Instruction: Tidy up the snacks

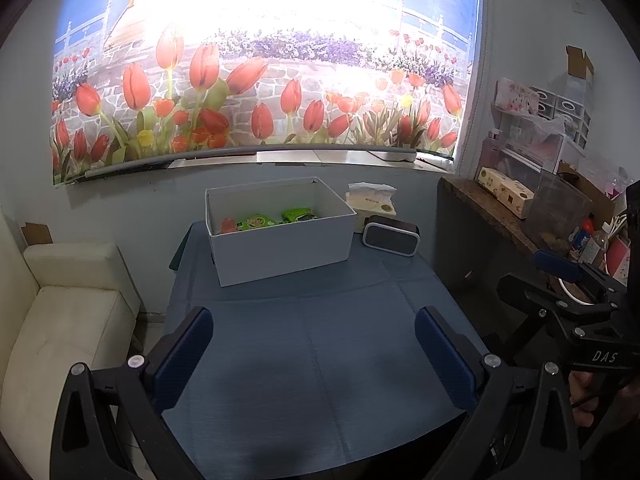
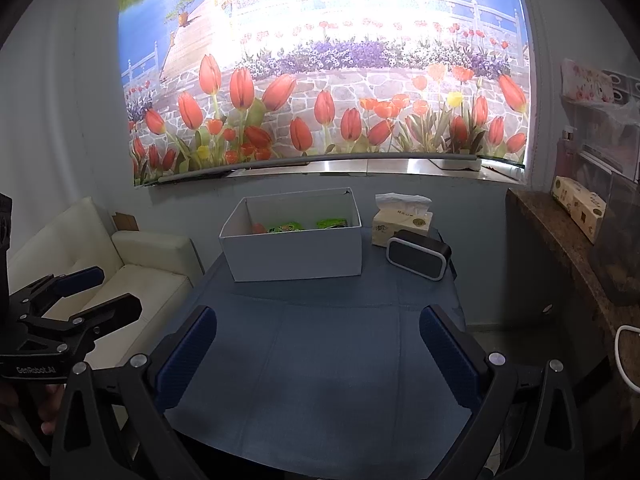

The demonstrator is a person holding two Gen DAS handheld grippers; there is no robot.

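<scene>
Nearest, at the bottom of each wrist view, both tools are empty: left gripper with its blue-padded fingers spread wide apart, right gripper the same, nothing between the pads of either. Beneath them, lower centre, only bare blue cloth of the tabletop shows; no loose snack is visible on it. Further back, centre of frame, stands the open white box, and the snack packets lie inside on its floor: two green pouches and one orange-red item at the left end. Judgement: these look like thin film pouches, so light, soft, crinkly and somewhat slippery, contents probably crushable; best taken at a sealed edge or across the flat body with gentle closure, approaching from above since the box walls block a side entry. The box itself appears to be light card, likely to slide if nudged. Right of the box sit a tissue pack and, just in front of it, a small dark speaker. Hidden or unclear: the near box wall covers the lower parts of the packets, printing is unreadable, the orange item's kind cannot be told, and the count may be incomplete.
</scene>
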